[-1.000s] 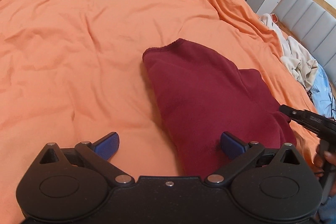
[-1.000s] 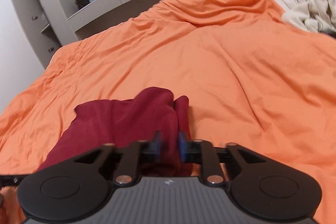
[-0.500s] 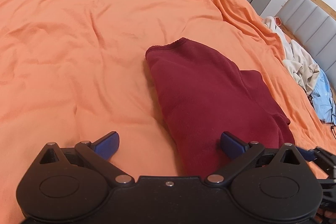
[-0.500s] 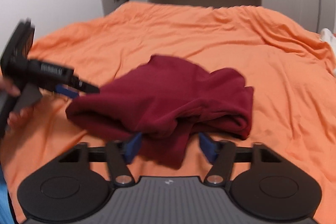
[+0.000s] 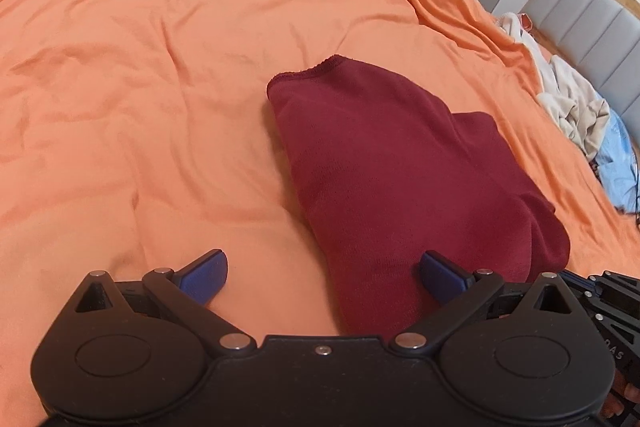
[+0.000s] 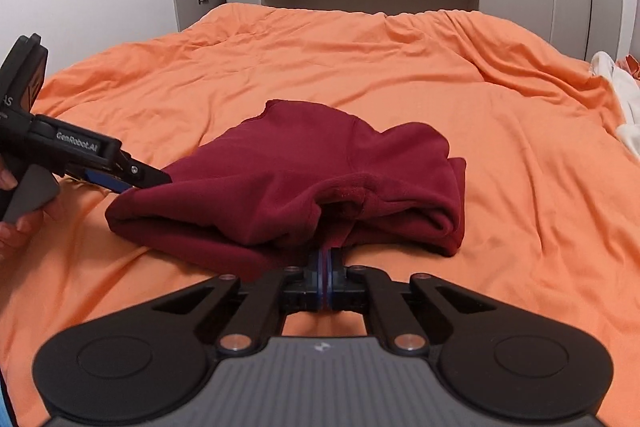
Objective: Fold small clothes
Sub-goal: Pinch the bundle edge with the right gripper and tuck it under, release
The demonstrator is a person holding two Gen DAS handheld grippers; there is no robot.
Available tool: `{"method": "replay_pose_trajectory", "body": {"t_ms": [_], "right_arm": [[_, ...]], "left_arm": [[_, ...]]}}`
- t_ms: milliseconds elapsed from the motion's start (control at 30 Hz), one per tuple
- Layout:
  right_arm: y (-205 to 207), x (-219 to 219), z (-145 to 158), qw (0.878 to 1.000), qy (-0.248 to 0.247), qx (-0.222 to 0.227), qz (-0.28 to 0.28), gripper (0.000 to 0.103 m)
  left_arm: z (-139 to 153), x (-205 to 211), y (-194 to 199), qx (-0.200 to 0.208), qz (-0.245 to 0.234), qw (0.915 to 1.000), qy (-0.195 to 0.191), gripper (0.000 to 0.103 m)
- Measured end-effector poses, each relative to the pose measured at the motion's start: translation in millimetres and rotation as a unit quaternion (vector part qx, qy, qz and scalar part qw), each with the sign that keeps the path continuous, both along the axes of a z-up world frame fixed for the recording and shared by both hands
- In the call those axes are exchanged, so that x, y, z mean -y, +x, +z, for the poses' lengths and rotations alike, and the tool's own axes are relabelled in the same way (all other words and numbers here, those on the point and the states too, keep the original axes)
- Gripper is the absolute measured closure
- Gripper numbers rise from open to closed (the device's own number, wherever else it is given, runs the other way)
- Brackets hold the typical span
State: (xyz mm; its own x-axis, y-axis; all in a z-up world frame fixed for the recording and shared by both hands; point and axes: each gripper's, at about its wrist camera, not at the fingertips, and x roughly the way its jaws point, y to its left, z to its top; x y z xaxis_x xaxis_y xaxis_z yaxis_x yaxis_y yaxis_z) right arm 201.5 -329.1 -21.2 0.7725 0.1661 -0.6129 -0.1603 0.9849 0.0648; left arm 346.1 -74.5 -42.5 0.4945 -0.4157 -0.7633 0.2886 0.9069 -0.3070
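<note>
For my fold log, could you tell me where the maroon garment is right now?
The maroon garment lies mid-bed on the orange duvet, its near edge pinched by the right gripper.

Maroon garment [image 5: 384, 163], orange bedspread [image 5: 140, 67]

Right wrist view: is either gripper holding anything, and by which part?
The right gripper is shut on the maroon garment's near edge. The left gripper is open, holding nothing.

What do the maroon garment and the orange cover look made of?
Maroon garment: soft, matte knit, probably fleece or sweatshirt jersey, judging by its fuzzy nap, thick rolled folds and stitched hem. Orange cover: thin, smooth woven fabric, maybe cotton, showing fine sharp creases and no sheen.
</note>
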Motion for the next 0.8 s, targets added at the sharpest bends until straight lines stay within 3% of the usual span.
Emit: {"method": "replay_pose_trajectory", "body": {"t_ms": [100,200,333,367,533,600,800], "right_arm": [[-1.4,0.8,1.3,1.000,0.004,0.004,-0.001,0.100],[-3.4,0.3,2.4,1.000,0.003,0.007,0.007,0.093],[-4.6,-2.2,3.4,1.000,0.002,0.010,0.016,0.069],[-3.6,-2.2,3.4,1.000,0.002,0.010,0.017,0.068],[2.5,-4.6,5.2,1.000,0.004,0.017,0.023,0.070],[3.1,-5.4,4.9,0.999,0.009,0.022,0.028,0.094],[-3.1,-1.6,4.7,0.999,0.016,0.026,0.013,0.099]], "left_arm": [[-0.9,2.7,-1.4,0.004,-0.002,1.0000,0.007,0.001],[-1.3,3.6,-1.6,0.004,-0.002,1.0000,0.008,0.001],[-1.3,3.7,-1.5,0.004,-0.001,1.0000,0.008,0.001],[-1.2,4.0,-1.7,0.005,-0.001,1.0000,0.009,0.001],[-1.3,3.5,-1.3,0.004,-0.001,1.0000,0.008,0.001],[-1.3,3.4,-1.3,0.004,-0.002,1.0000,0.008,0.001],[-1.6,4.2,-1.4,0.004,-0.003,1.0000,0.008,0.001]]}}
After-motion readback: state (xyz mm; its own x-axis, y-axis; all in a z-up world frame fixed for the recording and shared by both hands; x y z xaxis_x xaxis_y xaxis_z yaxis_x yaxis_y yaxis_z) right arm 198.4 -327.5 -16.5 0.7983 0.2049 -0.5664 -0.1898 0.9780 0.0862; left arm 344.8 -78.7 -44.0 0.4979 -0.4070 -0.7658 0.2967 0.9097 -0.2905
